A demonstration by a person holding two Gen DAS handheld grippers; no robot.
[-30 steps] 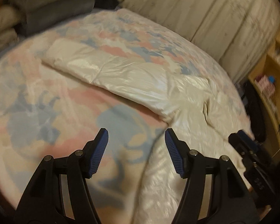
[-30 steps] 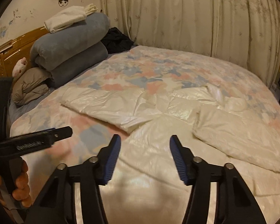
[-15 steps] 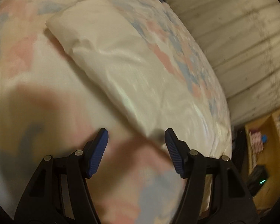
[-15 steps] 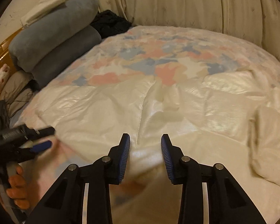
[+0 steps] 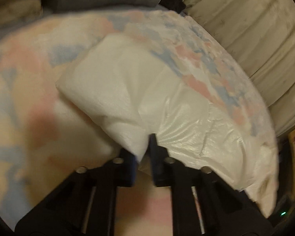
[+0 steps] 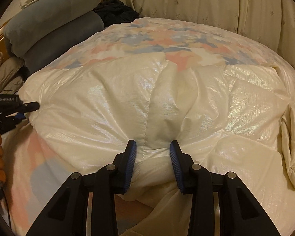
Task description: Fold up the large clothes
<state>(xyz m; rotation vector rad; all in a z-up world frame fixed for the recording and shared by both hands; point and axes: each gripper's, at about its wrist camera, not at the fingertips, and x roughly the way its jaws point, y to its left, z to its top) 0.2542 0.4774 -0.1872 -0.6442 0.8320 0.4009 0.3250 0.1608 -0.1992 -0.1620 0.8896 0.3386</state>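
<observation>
Both hand-held grippers (L [image 5: 145, 147], R [image 6: 153, 153]) clamped on cream jacket [image 6: 127, 102]

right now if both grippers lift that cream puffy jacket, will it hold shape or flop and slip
Likely floppy: the cream jacket bunches and creases around the right gripper. Its glossy shell looks slippery, so a pinch like the left gripper has may slide. Its puffy quilting probably makes it light.

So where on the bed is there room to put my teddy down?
Best spot looks like the flowery bedspread beyond the cream jacket, toward the curtain. There's also a bare strip by the left hand-held gripper. The middle is crowded by the jacket, and the rolled blankets fill the headboard side.
</observation>
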